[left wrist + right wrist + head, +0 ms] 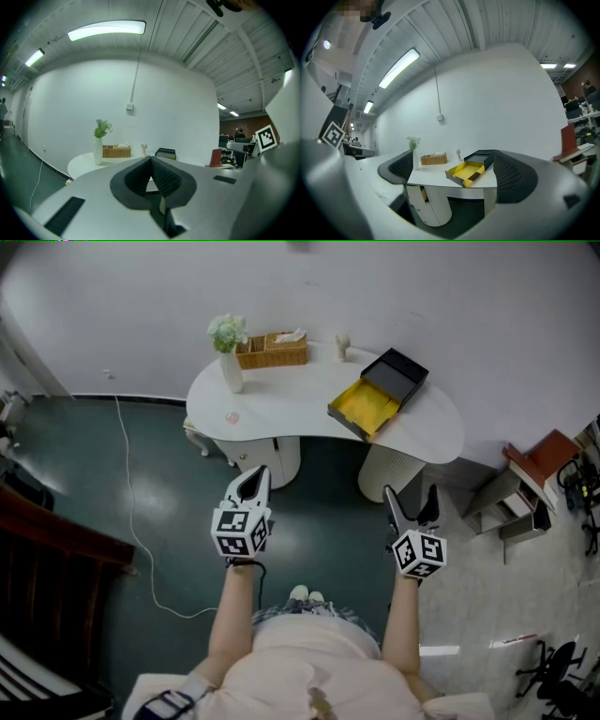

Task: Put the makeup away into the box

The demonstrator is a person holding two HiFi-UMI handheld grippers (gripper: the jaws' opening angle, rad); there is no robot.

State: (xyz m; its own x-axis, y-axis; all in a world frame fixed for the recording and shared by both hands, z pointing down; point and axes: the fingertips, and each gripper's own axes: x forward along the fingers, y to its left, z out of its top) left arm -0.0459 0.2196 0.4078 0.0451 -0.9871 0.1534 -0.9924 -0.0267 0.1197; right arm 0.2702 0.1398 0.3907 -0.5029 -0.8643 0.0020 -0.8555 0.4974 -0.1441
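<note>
An open box [366, 407] with a yellow inside and its black lid [397, 376] behind it sits on the right part of a white curved table [281, 409]; it also shows in the right gripper view [466, 172]. A small pink round item [232, 416] lies on the table's left part. Both grippers hang over the dark floor, well short of the table. My left gripper [251, 480] is shut with nothing in it, its pads meeting [151, 161]. My right gripper [411, 499] stands wide open and empty, its jaws framing the table [454, 158].
A white vase with flowers [230, 357], a wicker basket [272, 351] and a small beige object [342, 345] stand along the table's far edge. A white cable [141, 521] trails across the floor at left. Dark furniture [47, 549] is at left, a low shelf [525, 498] at right.
</note>
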